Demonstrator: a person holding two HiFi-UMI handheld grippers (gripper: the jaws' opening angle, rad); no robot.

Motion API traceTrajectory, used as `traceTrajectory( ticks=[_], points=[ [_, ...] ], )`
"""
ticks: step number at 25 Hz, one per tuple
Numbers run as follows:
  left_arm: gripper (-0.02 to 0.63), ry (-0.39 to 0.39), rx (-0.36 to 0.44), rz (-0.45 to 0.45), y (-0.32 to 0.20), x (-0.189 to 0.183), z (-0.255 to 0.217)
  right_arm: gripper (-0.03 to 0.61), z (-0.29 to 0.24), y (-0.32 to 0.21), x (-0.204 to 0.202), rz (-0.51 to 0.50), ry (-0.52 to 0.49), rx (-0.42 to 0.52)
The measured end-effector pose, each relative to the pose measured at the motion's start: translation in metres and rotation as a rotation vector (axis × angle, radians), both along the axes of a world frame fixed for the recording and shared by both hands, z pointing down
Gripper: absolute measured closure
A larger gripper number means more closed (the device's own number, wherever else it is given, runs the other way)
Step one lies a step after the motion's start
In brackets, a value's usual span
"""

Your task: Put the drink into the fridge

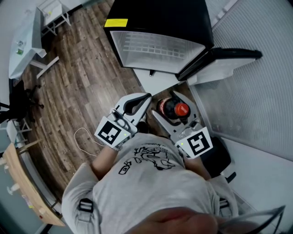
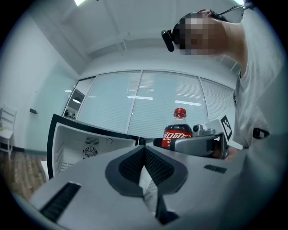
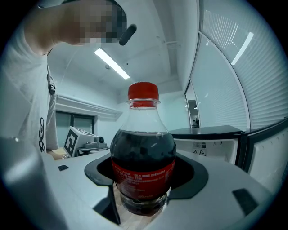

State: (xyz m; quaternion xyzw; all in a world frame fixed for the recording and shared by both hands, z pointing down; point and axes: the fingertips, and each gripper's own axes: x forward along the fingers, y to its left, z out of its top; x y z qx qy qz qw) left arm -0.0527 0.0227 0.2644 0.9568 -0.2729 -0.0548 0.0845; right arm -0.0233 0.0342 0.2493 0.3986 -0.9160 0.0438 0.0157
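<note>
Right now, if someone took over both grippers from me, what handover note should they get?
Right gripper: shut on the cola bottle, which is upright with its red cap on.
Left gripper: shut and empty, beside the right one.
Mini fridge: just ahead, with its door swung open to the right.
Done: bottle in hand, fridge open.
Left: place the bottle inside, release it, and probably close the door.

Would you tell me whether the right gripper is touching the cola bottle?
Touching: the right gripper view shows the right gripper clamped around the cola bottle.
</note>
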Motion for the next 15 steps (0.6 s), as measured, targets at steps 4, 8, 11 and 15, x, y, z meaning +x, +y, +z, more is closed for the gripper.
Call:
traceTrajectory(
  ticks=[4,8,11,15],
  points=[
    [0.612,0.0,0.0,0.016,-0.017,-0.002,0.003,0.255,0.003,-0.018,-0.002,0.015,-0.002,0.0],
    [0.612,-0.003,-0.007,0.037,-0.03,0.002,0.007,0.255,0.005,-0.031,0.001,0.027,-0.001,0.0],
    [0.612,-0.006,-0.009,0.057,-0.041,-0.011,0.008,0.255,0.004,-0.042,-0.015,0.036,-0.001,-0.002],
    [0.612,-0.007,-0.003,0.07,-0.052,-0.009,0.008,0.255,0.006,-0.052,-0.015,0.043,-0.002,-0.006]
  ],
)
